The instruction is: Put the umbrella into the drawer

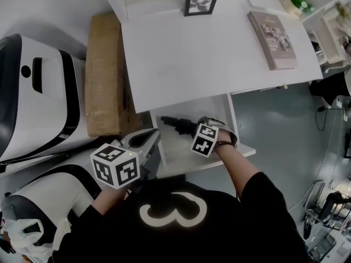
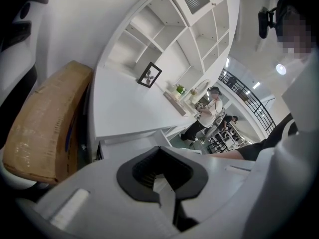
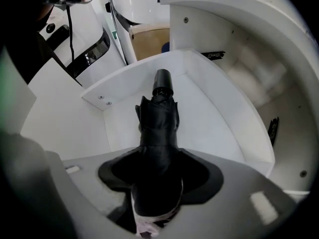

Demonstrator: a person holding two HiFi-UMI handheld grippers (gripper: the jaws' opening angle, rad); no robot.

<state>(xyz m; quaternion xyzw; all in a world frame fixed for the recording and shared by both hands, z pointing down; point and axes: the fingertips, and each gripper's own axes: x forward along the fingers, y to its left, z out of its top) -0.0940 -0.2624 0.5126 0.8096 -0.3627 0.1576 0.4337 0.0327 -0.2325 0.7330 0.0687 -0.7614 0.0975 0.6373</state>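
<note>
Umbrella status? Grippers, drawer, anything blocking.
Right gripper shut on the folded black umbrella, held over the open drawer. Left gripper shut, empty, off to the drawer's left. Drawer floor bare; nothing in the way.

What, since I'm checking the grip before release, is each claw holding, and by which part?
The right claw grips the black umbrella around its folded canopy, handle end pointing into the drawer. The left claw is shut on nothing.

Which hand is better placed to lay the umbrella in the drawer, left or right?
Right. The right gripper is closed on the black umbrella, which already points down into the open drawer. The left gripper is shut on nothing and sits off by the drawer's left front corner.
</note>
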